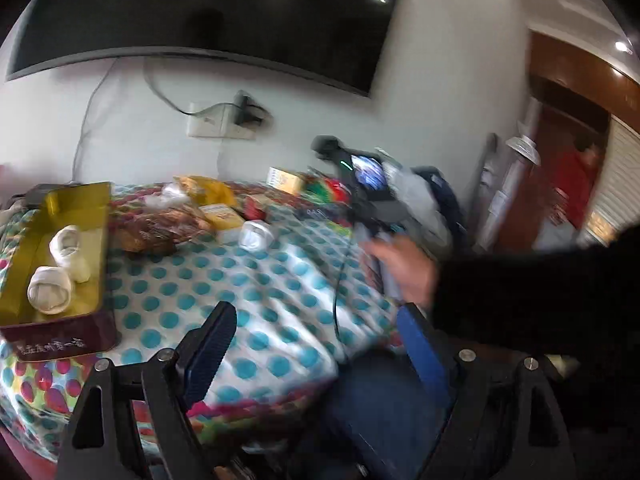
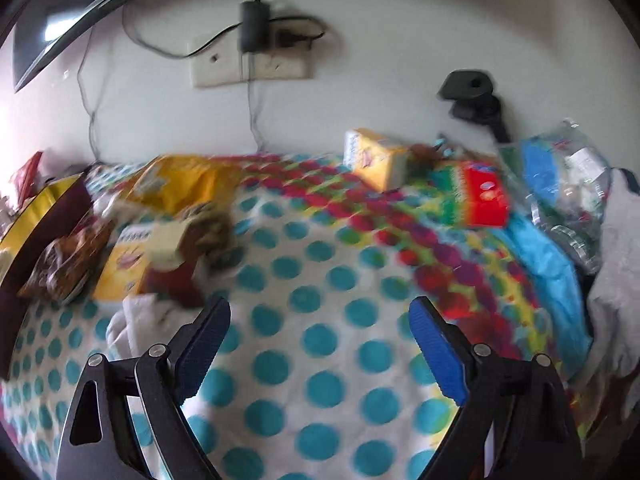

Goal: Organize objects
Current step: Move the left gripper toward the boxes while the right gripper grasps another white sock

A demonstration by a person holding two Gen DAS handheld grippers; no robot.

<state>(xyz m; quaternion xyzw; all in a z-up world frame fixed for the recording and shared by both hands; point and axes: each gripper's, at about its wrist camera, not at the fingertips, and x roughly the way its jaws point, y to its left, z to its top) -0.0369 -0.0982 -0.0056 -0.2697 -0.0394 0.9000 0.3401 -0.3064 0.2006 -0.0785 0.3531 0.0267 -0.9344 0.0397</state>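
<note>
Both wrist views, seemingly low, share the polka-dot tablecloth (image 1: 256,292)

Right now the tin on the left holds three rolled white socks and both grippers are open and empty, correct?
Not quite: the left wrist view shows two rolled white socks in the tin, not three. Both the left gripper and right gripper are open and empty.

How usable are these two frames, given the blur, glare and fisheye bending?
Left wrist view: the right hand is smeared by motion, the tin with its sock rolls stays fairly sharp, and ceiling lights glare on the TV. Right wrist view: soft throughout, boxes streaked, the wall socket bowed by the lens.
</note>
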